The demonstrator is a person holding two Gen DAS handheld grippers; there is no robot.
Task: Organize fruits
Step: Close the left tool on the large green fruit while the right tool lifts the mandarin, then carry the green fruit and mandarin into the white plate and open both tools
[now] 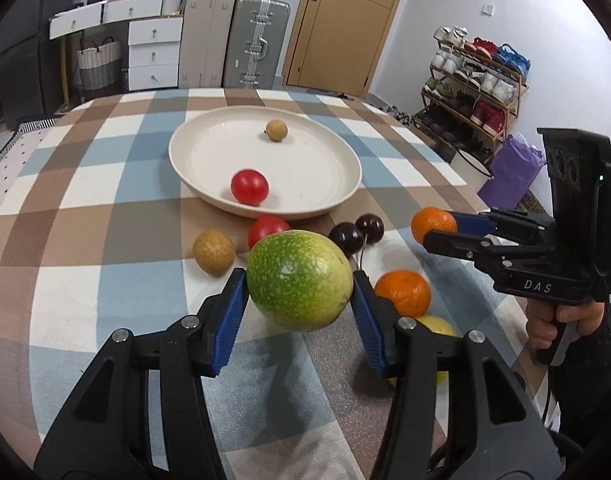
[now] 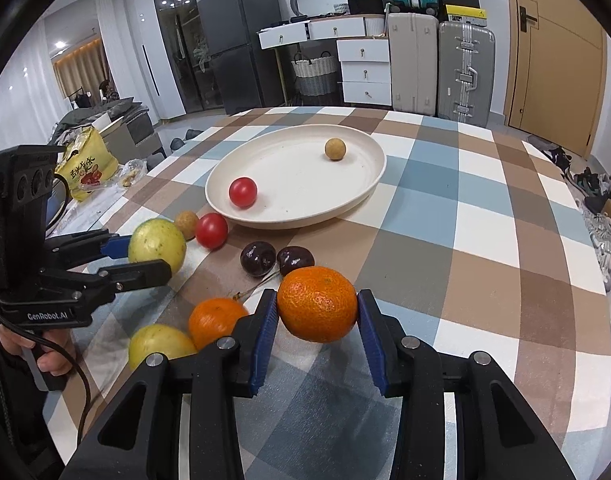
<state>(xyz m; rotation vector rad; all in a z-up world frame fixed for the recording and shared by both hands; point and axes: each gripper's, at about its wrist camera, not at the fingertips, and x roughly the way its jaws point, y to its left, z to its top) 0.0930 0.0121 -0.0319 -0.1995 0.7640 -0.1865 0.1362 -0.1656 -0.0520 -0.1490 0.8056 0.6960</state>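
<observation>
On the checked desk [image 1: 105, 184], near edge: loose fruit lies in a cluster in front of a cream plate [image 1: 325, 148].
Left claw [image 1: 299, 280]: clamped on a speckled green fruit [image 1: 299, 278], blue pads pressing both its sides, the fruit lifted clear of the cloth.
Right claw [image 2: 318, 306]: gripping a mandarin [image 2: 318, 304] between its pads, also off the desk, on the right of the cluster.
Plate contents: one red tomato [image 1: 249, 187] at the near rim, one small tan longan [image 1: 276, 130] toward the far side, well apart.
Just outside the plate: a second tomato [image 1: 265, 229] near the rim, a larger tan fruit [image 1: 214, 252] to its left, two dark cherries [image 1: 357, 232] to its right, touching each other.
Nearest fruit: another mandarin [image 2: 215, 318] beside a yellow-green fruit [image 2: 159, 344], both resting on the desk between the two claws.
Person: a hand [image 1: 557, 320] in a dark sleeve holds the right claw's handle.
</observation>
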